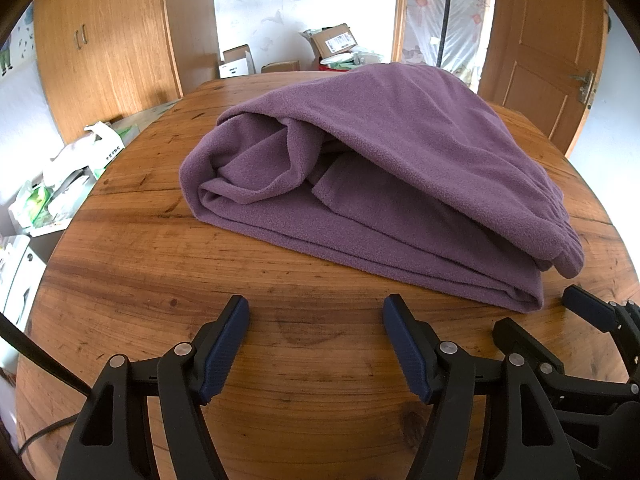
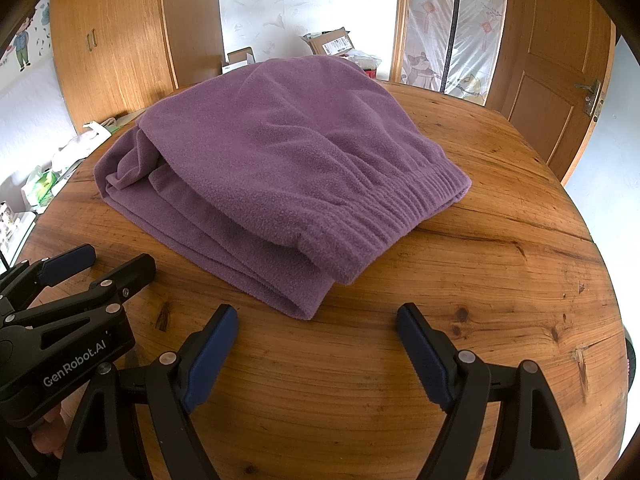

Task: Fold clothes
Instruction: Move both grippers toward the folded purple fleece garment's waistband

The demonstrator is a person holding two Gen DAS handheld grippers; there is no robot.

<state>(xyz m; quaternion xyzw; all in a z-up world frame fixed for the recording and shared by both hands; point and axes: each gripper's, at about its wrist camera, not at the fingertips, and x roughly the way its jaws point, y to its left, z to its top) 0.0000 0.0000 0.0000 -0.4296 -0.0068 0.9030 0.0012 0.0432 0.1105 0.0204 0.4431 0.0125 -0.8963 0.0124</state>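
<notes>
A purple fleece garment (image 1: 384, 184) lies folded in several layers on the round wooden table (image 1: 168, 280), its ribbed elastic band (image 2: 404, 204) at the near right. My left gripper (image 1: 316, 308) hovers open over bare wood just in front of the garment's near edge, nothing between its fingers. My right gripper (image 2: 316, 316) is open too, its fingers either side of the garment's near corner (image 2: 304, 308) without touching it. Each gripper shows in the other's view: the right one (image 1: 536, 312) at the right edge, the left one (image 2: 116, 258) at the left edge.
Wooden cupboards (image 1: 104, 52) and a wooden door (image 1: 548, 52) stand behind the table. Cardboard boxes (image 1: 334, 42) sit on the floor at the back. Bags and packets (image 1: 64, 184) are piled off the table's left edge. A black cable (image 1: 44, 360) crosses the lower left.
</notes>
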